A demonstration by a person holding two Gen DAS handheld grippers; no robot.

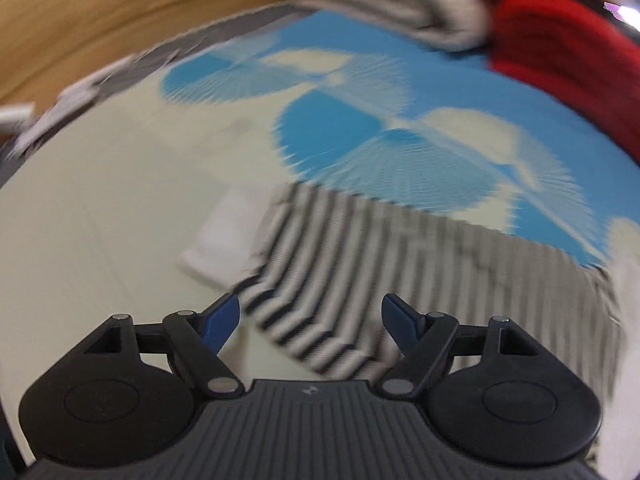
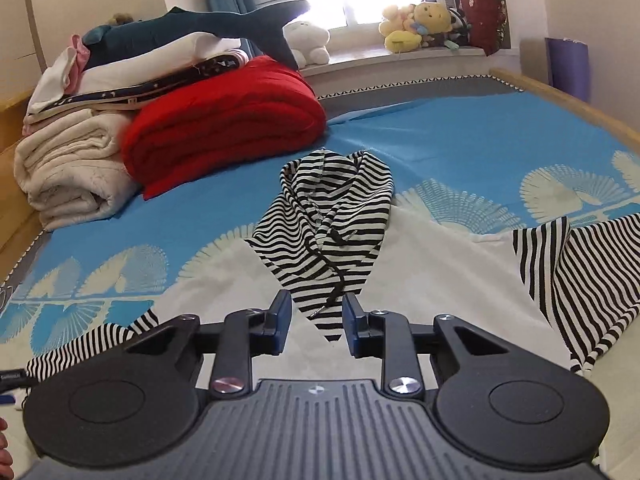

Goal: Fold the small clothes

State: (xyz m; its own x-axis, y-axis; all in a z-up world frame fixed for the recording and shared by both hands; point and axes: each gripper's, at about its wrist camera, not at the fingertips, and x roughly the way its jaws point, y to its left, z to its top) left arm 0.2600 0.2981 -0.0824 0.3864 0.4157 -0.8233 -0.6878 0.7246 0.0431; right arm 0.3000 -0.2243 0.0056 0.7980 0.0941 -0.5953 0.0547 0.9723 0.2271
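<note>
A black-and-white striped hooded top [image 2: 324, 216] lies on the bed, its hood bunched in the middle with a dark drawstring hanging down. One sleeve [image 2: 568, 276] spreads to the right, another [image 2: 88, 344] to the lower left. My right gripper [image 2: 316, 324] is open, its blue-padded fingers either side of the lower tip of the hood. The left wrist view is blurred: the striped top [image 1: 360, 276] lies flat, with a white tag or patch [image 1: 224, 240] beside it. My left gripper [image 1: 310, 320] is open just above the cloth's edge, empty.
The bed has a blue and cream fan-pattern sheet [image 2: 460, 140]. A folded red blanket [image 2: 228, 120], cream blankets [image 2: 76, 164] and a pile with a plush shark [image 2: 192, 28] stand at the back left. Soft toys [image 2: 416, 20] sit on the windowsill. A wooden bed frame [image 1: 100, 12] borders the mattress.
</note>
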